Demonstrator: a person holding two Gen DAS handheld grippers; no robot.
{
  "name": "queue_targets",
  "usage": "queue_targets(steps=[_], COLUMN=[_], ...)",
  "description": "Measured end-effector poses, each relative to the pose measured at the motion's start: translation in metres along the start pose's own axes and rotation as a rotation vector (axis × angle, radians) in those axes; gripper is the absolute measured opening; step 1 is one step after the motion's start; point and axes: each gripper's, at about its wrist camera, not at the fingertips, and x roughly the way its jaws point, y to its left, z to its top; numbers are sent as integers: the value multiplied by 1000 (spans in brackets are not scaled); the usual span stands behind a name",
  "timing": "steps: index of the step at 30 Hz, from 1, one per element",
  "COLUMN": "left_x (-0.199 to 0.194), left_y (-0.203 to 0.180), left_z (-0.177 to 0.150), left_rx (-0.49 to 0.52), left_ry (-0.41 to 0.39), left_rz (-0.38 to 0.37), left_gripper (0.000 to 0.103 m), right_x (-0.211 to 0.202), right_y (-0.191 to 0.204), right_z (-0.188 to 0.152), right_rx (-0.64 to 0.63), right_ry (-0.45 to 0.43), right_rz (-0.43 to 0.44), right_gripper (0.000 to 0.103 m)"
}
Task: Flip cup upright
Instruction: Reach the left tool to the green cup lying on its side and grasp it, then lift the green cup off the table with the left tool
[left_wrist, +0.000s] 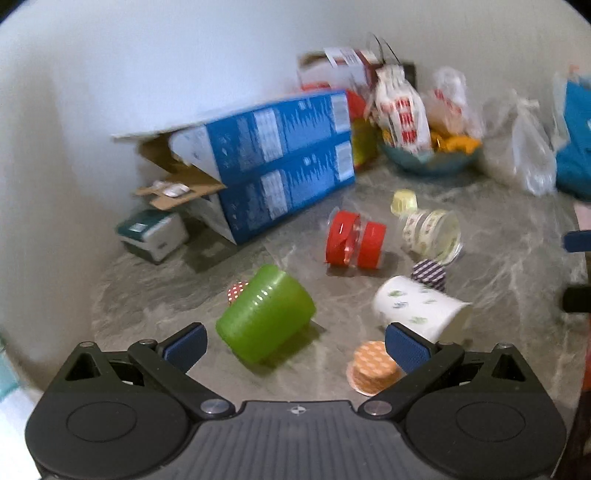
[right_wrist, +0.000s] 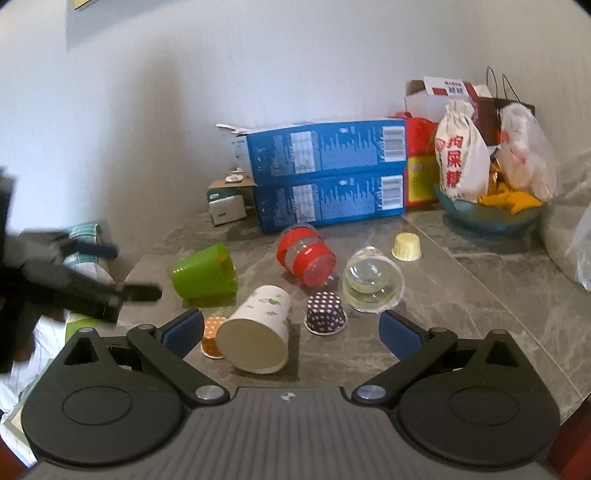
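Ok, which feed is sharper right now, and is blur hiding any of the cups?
Left wrist view: smeared all over by motion, though the green cup and paper cup stay recognisable. Right wrist view: mostly sharp, with readable bag print; only the left gripper at its edge is streaked. Both views bend at the rim.

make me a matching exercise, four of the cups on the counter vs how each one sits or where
Things:
1. green cup
2. white paper cup
3. glass cup
4. yellow cupcake liner

States:
a. upside down, nearest the bowl
b. on its side, mouth facing the right gripper
c. on its side, clear
d. on its side, farthest left

Pairs: 1-d, 2-b, 3-c, 4-a
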Motion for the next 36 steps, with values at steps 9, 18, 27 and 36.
queue_targets(steps=[9,18,27,36], left_x=[74,114,118,96], left_y=[23,31,30,24], left_z=[30,26,21,13], left_rx=[235,284,302,256], left_ry=[120,237,266,256], left_rz=[-135,-99,-63,3], left_gripper=[93,76,70,70], right_x=[-7,-15,-4,-12], right_y=[-25,-47,-45,-39], right_z=[-12,-14,-17,-14], right_rx=[52,127,147,168], right_ry=[73,114,153,140], right_rz=[-3,4,37,53], right_gripper=[102,102,102,102])
